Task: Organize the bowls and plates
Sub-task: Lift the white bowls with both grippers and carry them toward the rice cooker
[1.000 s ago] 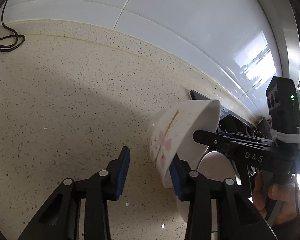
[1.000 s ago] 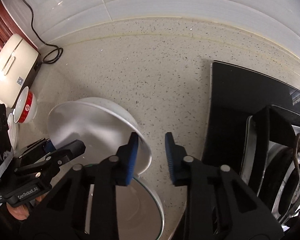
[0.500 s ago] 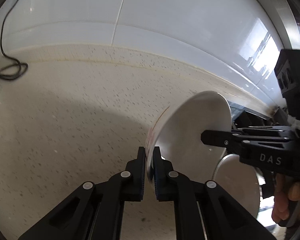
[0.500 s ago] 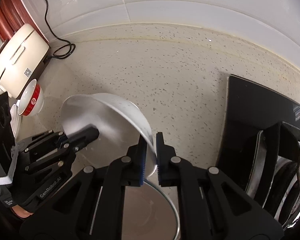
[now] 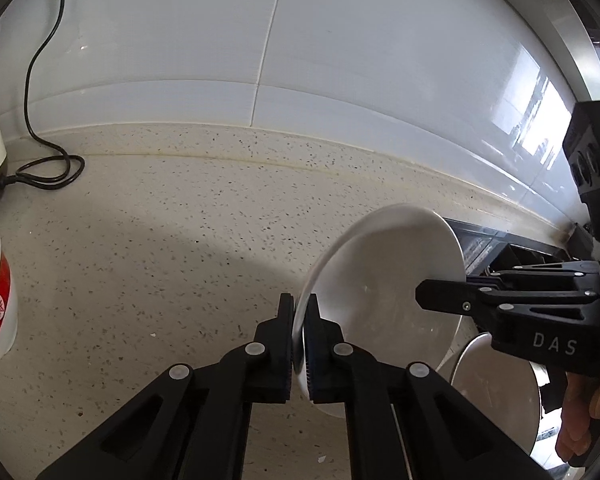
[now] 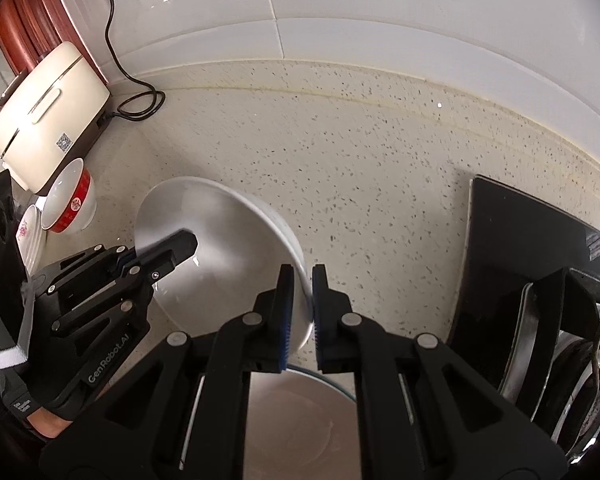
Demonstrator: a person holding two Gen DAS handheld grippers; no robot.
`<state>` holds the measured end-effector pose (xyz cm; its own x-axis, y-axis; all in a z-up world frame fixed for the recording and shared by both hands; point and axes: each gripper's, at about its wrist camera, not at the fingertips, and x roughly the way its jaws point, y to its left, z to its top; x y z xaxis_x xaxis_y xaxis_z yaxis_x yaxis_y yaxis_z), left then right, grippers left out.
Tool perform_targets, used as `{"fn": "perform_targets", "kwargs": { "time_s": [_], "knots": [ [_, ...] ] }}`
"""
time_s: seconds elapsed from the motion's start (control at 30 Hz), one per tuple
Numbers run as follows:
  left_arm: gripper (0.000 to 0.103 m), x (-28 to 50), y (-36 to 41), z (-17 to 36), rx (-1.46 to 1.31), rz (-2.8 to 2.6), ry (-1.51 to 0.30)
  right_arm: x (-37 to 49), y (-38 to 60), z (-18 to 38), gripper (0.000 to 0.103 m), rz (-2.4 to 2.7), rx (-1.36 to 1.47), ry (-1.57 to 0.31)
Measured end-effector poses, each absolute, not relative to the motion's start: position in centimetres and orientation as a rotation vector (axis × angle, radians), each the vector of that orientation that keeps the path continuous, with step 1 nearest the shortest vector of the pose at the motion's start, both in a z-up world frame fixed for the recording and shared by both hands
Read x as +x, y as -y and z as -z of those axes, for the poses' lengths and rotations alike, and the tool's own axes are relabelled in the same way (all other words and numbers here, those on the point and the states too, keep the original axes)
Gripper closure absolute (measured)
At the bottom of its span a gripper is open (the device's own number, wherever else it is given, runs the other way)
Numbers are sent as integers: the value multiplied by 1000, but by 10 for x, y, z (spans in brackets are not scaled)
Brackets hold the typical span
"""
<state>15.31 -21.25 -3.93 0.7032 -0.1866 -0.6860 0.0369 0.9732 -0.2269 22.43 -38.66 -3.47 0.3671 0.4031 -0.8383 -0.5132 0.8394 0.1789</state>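
A white bowl [image 5: 384,280] hangs tilted above the speckled counter, held from both sides. My left gripper [image 5: 299,344] is shut on its near rim. My right gripper [image 6: 300,312] is shut on the opposite rim of the same white bowl [image 6: 220,248]. In the left wrist view the right gripper [image 5: 452,292] reaches in from the right edge; in the right wrist view the left gripper [image 6: 168,252] reaches over the bowl's inside. Below the held bowl sits a second white bowl [image 6: 296,428], also visible as the lower bowl [image 5: 496,392].
A red-and-white bowl [image 6: 70,200] and a flowered plate [image 6: 30,232] stand at the left beside a cream rice cooker [image 6: 46,112] with a black cord [image 6: 140,100]. A black stove top [image 6: 512,248] and dark pans [image 6: 572,340] lie right. White tiles back the counter.
Both grippers closed from open onto the white bowl's rims. The bowl tipped so its inside now faces the left wrist camera, hiding its flowered outside, and rose slightly off the lower bowl.
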Motion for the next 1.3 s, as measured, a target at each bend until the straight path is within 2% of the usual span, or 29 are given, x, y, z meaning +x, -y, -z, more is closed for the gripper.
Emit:
{"fn": "perform_targets", "kwargs": {
  "time_s": [0.67, 1.3],
  "knots": [
    [98, 145, 183, 28, -267, 132, -782, 206, 376, 19, 91, -584, -38, -969],
    [98, 98, 147, -3, -281, 159, -732, 146, 348, -24, 91, -593, -38, -835]
  ]
}}
